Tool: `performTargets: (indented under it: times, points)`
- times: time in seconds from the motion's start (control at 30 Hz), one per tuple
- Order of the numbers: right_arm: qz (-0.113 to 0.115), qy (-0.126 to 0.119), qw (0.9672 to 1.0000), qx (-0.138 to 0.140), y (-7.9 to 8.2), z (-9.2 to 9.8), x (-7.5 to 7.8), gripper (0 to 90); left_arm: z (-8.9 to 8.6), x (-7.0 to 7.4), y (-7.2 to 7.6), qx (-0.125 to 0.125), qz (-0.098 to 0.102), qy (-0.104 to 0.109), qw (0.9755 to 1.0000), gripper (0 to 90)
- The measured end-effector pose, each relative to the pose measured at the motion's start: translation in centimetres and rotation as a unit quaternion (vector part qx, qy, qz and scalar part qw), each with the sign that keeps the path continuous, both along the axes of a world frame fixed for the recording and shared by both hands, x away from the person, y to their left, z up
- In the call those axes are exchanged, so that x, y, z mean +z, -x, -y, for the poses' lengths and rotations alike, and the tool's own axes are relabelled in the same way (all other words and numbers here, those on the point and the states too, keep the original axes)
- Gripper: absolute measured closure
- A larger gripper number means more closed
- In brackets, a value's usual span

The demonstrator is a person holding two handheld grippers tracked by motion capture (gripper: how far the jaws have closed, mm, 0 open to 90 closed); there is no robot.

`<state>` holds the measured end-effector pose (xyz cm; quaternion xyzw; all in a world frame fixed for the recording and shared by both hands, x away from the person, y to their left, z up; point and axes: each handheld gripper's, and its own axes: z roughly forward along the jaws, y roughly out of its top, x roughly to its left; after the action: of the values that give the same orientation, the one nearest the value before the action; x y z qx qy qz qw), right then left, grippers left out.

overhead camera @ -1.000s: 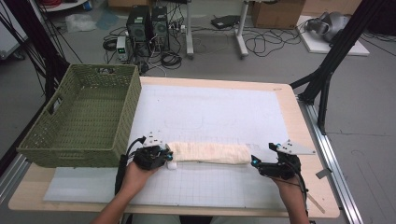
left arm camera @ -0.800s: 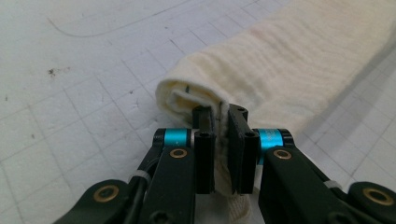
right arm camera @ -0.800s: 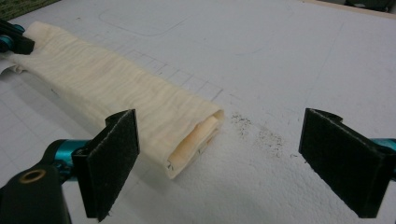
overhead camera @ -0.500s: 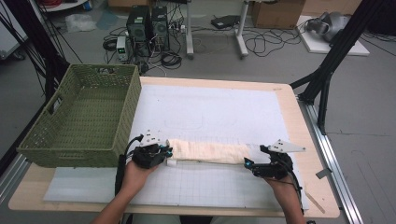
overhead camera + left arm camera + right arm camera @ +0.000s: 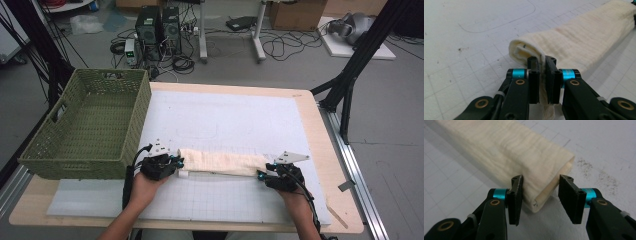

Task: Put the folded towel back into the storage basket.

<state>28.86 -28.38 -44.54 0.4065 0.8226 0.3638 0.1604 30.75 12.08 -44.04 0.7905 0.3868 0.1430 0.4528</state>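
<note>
Left hand-held gripper [image 5: 541, 62] clamped on near corner of rolled cream towel [image 5: 222, 163], right hand-held gripper [image 5: 540, 183] jaws just closing, still apart, straddling opposite towel corner on bench [image 5: 240, 107].

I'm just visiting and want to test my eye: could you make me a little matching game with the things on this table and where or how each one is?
Things:
1. folded towel
2. wicker basket
3. left gripper
4. right gripper

States:
A. green, at the table's left edge
B. fingers pinched shut on a cloth corner
C. cream, lying in a long strip between the two hands
D. fingers apart, either side of a cloth end, just closing in

Pairs: 1-C, 2-A, 3-B, 4-D
</note>
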Motion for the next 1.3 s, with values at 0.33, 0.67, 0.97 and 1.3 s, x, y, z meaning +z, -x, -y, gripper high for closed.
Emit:
performTargets:
  times: [0.33,0.67,0.97,1.3]
  points:
    - [0.005,-0.019,0.9998,-0.009,-0.7,-0.4,-0.5,48.7,0.1,-0.4,-0.2,0.002,-0.009,-0.008,0.9999,82.3]
    - [-0.001,-0.038,0.9992,0.012,-0.6,-0.6,-0.5,77.0,0.1,-0.6,-0.3,0.002,-0.014,-0.012,0.9998,82.3]
    - [0.008,-0.063,0.9980,0.002,-0.6,-0.2,0.2,79.1,-0.6,0.5,-0.2,0.008,-0.004,0.023,0.9997,82.4]
    - [0.031,-0.083,0.9961,-0.010,-0.4,0.2,1.7,79.0,-1.0,2.4,0.2,0.008,0.016,0.055,0.9983,82.4]
